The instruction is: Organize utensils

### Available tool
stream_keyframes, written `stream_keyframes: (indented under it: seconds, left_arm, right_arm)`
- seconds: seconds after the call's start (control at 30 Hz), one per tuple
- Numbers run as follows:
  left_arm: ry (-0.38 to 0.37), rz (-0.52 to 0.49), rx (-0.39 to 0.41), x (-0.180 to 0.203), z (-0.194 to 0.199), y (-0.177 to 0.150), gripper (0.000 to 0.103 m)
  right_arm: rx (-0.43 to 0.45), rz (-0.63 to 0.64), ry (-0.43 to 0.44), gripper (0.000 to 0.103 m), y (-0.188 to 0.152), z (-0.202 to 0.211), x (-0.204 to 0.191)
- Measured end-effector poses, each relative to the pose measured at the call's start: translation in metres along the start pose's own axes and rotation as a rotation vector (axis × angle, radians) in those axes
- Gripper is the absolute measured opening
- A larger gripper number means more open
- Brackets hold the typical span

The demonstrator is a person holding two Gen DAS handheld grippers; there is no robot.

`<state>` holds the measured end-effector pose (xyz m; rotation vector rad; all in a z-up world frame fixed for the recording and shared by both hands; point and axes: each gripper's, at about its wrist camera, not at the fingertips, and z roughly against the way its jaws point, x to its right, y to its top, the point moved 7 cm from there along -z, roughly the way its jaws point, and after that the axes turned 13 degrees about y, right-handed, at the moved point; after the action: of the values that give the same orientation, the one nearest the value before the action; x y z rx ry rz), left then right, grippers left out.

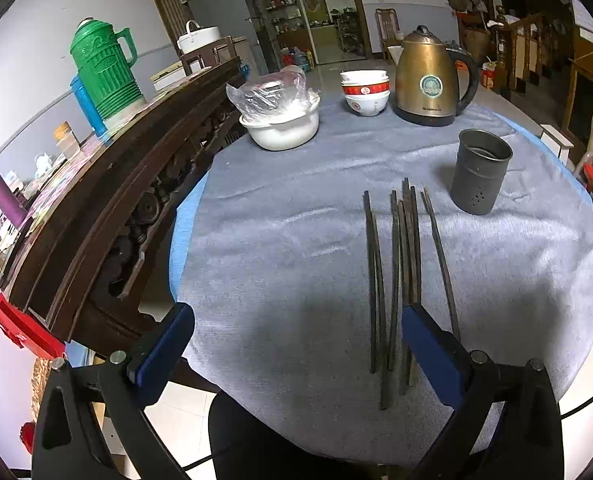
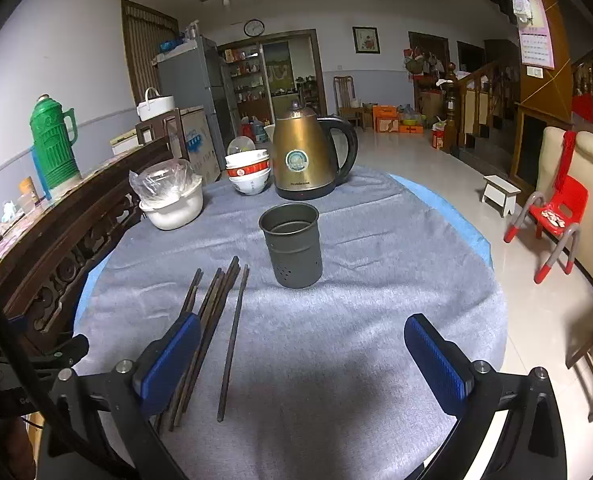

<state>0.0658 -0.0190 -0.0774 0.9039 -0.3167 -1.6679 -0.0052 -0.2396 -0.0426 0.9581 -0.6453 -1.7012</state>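
Several dark chopsticks (image 1: 400,272) lie side by side on the grey cloth, pointing away from me; they also show in the right wrist view (image 2: 216,320). A dark metal holder cup (image 1: 481,171) stands upright and empty behind them, to their right; it also shows in the right wrist view (image 2: 292,245). My left gripper (image 1: 298,320) is open and empty above the near edge of the table, its right finger over the chopsticks' near ends. My right gripper (image 2: 302,334) is open and empty, the chopsticks by its left finger, the cup ahead.
A bronze kettle (image 2: 310,156), stacked bowls (image 2: 248,174) and a white bowl with a plastic bag (image 2: 172,200) stand at the table's far edge. A dark carved wooden sideboard (image 1: 108,208) with a green thermos (image 1: 104,64) runs along the left. A red child's chair (image 2: 556,220) stands on the floor at right.
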Motion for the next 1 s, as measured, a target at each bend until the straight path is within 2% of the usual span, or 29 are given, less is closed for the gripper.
stream_keyframes:
  seconds: [1.0]
  left_arm:
    - [-0.007, -0.042, 0.000, 0.016, 0.003, 0.002, 0.103]
  right_arm:
    - [0.001, -0.044, 0.011, 0.103, -0.001, -0.004, 0.014]
